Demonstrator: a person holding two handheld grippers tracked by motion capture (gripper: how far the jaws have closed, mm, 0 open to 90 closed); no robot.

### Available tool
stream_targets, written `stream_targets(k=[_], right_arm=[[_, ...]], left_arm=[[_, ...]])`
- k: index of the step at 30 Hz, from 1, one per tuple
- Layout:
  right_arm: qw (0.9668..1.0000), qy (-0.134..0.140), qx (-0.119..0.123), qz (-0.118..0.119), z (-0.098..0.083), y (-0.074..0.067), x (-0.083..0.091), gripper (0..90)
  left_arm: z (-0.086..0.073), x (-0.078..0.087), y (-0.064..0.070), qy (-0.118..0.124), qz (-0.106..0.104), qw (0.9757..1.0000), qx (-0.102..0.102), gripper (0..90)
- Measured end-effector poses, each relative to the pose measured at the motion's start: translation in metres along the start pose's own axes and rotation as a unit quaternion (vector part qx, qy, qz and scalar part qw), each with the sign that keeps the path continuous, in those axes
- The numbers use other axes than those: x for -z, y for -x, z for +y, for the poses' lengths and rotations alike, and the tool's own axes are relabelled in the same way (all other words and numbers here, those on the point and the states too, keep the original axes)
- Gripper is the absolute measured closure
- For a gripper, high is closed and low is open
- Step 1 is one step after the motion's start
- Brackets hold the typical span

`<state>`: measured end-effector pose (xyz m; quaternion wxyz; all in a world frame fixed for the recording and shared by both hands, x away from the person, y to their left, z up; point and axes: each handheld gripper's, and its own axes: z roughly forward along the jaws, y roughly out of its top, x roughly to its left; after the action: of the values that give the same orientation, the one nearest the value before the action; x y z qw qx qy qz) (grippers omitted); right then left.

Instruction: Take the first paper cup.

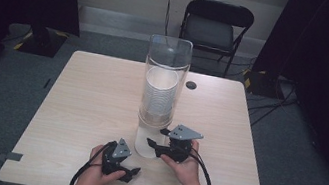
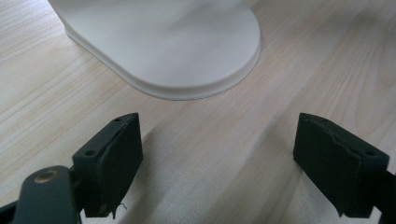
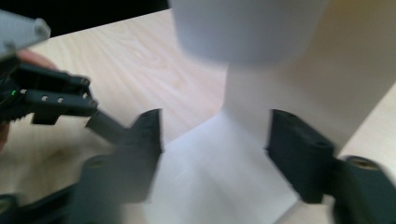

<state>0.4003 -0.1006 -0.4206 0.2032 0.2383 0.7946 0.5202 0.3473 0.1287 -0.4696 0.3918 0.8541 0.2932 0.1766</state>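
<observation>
Two grippers (image 1: pixel 133 172) (image 1: pixel 155 137) flank the cup dispenser (image 1: pixel 162 92); chair (image 1: pixel 217 23) behind.

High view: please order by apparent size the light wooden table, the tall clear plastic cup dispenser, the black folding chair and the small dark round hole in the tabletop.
1. Light wooden table
2. Tall clear plastic cup dispenser
3. Black folding chair, though it stands farther away, so its true size is uncertain
4. Small dark round hole

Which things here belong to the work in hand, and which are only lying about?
Part of the work: the cup dispenser with its white base; the stack of cups inside it; the right gripper, open at the base; the left gripper, open.

Lying about: the folding chair; the table's round hole.
</observation>
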Motion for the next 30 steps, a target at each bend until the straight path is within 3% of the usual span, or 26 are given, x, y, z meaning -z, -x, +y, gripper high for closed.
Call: stream_targets(k=[1,3,10,13,15,16,17,18,23,24,27,28,29,30], right_arm=[[0.9998,0.010,-0.019,0.002,0.006,0.003,0.002,26.5],[0.9997,0.014,-0.021,-0.001,0.008,0.003,0.002,24.9],[0.9984,0.055,-0.013,-0.009,0.047,-0.001,0.006,19.8],[0.9989,0.045,-0.007,-0.014,0.055,0.001,-0.002,20.0],[0.9988,0.046,-0.011,-0.010,0.055,0.001,-0.004,20.4],[0.9988,0.046,-0.012,-0.011,0.055,0.001,-0.006,26.2],[0.9985,0.042,0.014,-0.032,0.054,0.000,-0.007,32.2],[0.9984,0.050,0.015,-0.020,0.051,0.002,-0.008,32.5],[0.9982,0.056,0.008,-0.022,0.049,0.001,-0.008,33.2],[0.9980,0.061,-0.006,-0.013,0.046,0.000,-0.010,33.3],[0.9995,0.025,-0.003,-0.020,0.032,-0.002,-0.017,36.7],[0.9998,0.000,-0.014,-0.016,0.019,0.000,-0.021,37.6],[0.9997,-0.011,-0.011,-0.020,0.010,0.002,-0.023,37.3],[0.9990,-0.039,-0.008,-0.022,-0.005,0.002,-0.026,36.9]], left_arm=[[0.000,0.000,0.000,0.001,0.000,1.0000,0.000,15.3],[0.000,0.000,0.000,0.001,0.000,1.0000,0.000,15.3],[0.000,0.000,0.000,0.001,0.001,1.0000,0.000,15.2],[0.000,0.000,0.000,0.002,0.001,1.0000,0.000,15.3],[0.000,0.000,0.000,0.001,0.001,1.0000,0.000,15.2],[0.000,0.000,0.000,0.001,0.001,1.0000,0.000,15.2],[0.000,0.000,0.000,0.001,0.001,1.0000,0.000,15.2],[0.000,0.000,0.000,0.001,0.000,1.0000,0.000,15.2],[0.000,0.000,0.000,0.001,0.000,1.0000,0.000,15.2],[0.000,0.000,0.000,0.001,0.000,1.0000,0.000,15.2],[0.000,0.000,0.000,0.001,0.001,1.0000,0.000,15.3],[0.000,0.000,0.000,0.001,0.001,1.0000,0.000,15.3],[0.000,0.000,0.000,0.001,0.001,1.0000,0.000,15.3],[0.000,0.000,0.000,0.001,0.001,1.0000,0.000,15.2]])
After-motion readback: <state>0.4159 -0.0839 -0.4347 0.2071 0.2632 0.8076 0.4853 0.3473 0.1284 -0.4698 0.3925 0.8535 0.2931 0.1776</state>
